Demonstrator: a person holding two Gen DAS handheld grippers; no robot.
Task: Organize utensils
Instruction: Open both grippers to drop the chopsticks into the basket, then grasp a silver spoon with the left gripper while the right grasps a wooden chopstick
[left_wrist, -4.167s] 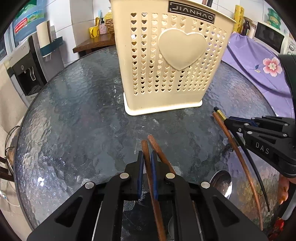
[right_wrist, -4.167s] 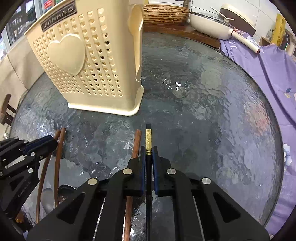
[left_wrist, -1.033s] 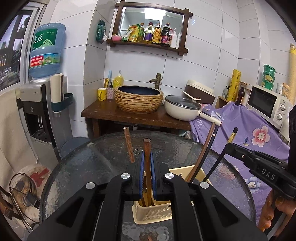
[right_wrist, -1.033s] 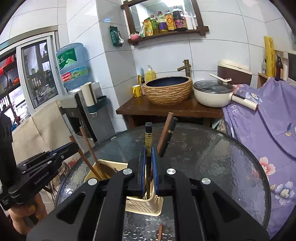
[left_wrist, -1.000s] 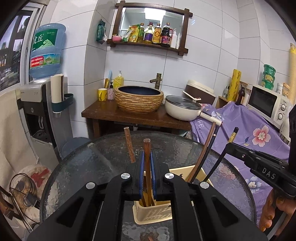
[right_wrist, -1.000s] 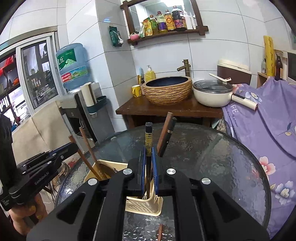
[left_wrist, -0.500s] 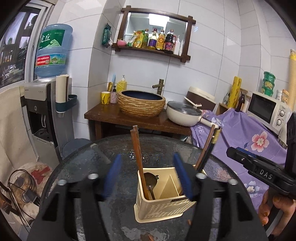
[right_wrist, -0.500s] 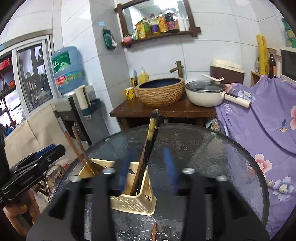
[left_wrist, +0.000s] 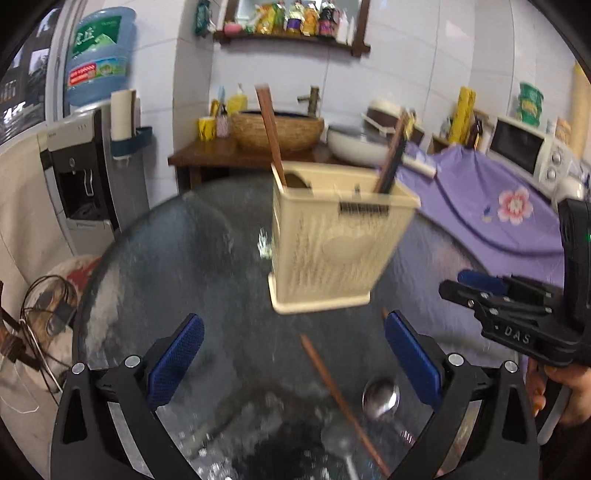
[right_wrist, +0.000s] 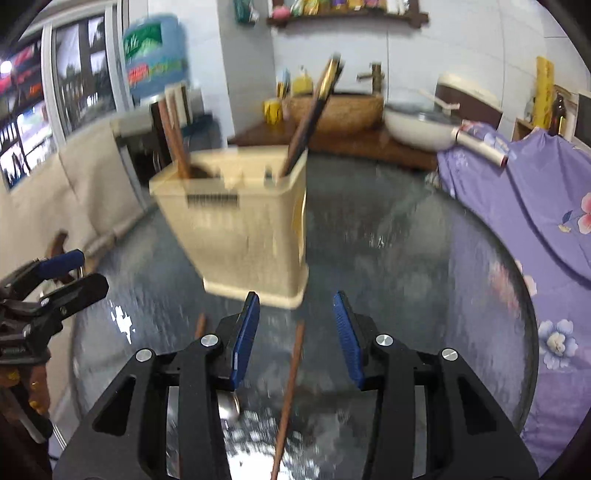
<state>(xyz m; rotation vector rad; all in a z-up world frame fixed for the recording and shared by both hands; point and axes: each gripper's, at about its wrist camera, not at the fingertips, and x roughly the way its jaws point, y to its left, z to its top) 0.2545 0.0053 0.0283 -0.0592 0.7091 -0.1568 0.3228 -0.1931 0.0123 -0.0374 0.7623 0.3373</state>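
My left claw (left_wrist: 293, 354) has just been spreading and now stands wide apart with nothing pressed between its pads, above the glass worktop (left_wrist: 177, 251) on the near side of the holder (left_wrist: 332, 240). My right claw (right_wrist: 295, 345) is also apart, less widely, and grips nothing; a brown chopstick (right_wrist: 290, 391) lies on the glass in the gap between its pads (untouched, as far as I can see). The cream holder stands upright on the worktop beyond both claws. Brown chopsticks (left_wrist: 271, 133) lean out of its left compartment, and a darker pair with a gold tip (left_wrist: 395, 151) out of its right one. Nearer me than the holder, another chopstick (left_wrist: 340, 398) lies on the glass with a metal spoon (left_wrist: 380, 395) just beside it. Both views are blurred.
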